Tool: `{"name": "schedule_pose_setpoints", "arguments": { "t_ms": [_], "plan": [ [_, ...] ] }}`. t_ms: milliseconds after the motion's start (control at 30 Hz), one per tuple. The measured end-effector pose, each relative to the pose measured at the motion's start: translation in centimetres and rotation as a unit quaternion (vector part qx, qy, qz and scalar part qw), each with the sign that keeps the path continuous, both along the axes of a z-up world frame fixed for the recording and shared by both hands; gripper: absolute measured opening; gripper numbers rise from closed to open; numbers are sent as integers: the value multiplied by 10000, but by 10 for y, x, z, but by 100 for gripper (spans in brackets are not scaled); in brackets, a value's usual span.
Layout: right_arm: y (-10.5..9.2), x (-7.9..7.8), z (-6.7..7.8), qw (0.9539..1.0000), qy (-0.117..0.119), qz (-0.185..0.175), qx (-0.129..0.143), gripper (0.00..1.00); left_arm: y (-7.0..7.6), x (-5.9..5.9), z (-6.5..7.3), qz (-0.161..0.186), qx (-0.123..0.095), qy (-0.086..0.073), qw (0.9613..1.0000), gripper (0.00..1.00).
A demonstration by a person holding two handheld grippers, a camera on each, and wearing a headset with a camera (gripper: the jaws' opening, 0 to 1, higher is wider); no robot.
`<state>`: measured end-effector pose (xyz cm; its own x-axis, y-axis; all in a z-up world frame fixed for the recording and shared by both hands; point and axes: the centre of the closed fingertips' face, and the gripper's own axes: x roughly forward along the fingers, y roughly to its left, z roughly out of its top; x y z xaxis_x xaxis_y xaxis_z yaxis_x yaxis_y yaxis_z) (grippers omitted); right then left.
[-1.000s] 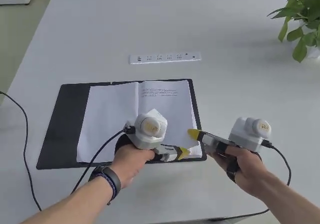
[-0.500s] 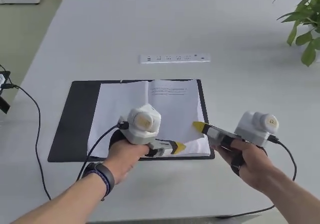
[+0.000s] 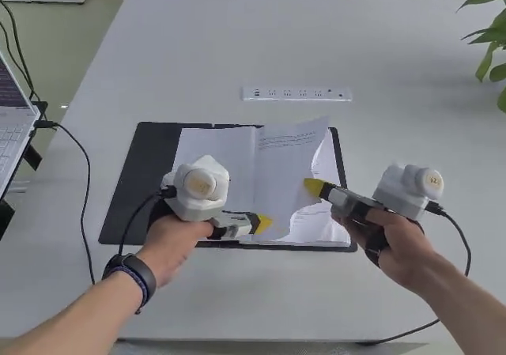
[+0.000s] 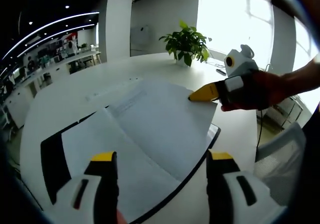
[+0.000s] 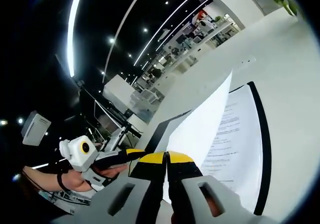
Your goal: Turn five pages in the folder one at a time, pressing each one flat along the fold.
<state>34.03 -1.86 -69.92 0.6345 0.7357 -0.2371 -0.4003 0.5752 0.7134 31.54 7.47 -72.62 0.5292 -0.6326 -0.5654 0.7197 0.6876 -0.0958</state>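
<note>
Print [image 3: 289,140] on page [image 3: 281,177] illegibly small

Your right gripper [image 5: 166,157] has its yellow-tipped jaws pressed together on the edge of a white paper page [image 5: 204,125], which stands lifted off the open black folder [image 5: 264,134]. A printed sheet [image 5: 239,134] lies flat beneath. Your left gripper [image 5: 131,153] sits at lower left.

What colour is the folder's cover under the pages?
Black; the flat black folder cover shows best in the head view.
</note>
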Motion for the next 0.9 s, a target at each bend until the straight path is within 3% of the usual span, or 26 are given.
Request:
{"name": "schedule_pose_setpoints", "arguments": {
  "t_ms": [233, 433, 900],
  "plan": [
    [32, 5, 14, 9996, -149, 245, 23, 0, 40, 1, 5, 306, -50, -61, 9995, 73],
    [57, 8, 20, 9988, -203, 451, 14, 0, 66, -2, 6, 469, -36, -85, 9989, 73],
    [112, 7, 16, 9957, -131, 911, -53, 0, 116, -11, 10, 838, -112, -156, 9963, 75]
  ]
}}
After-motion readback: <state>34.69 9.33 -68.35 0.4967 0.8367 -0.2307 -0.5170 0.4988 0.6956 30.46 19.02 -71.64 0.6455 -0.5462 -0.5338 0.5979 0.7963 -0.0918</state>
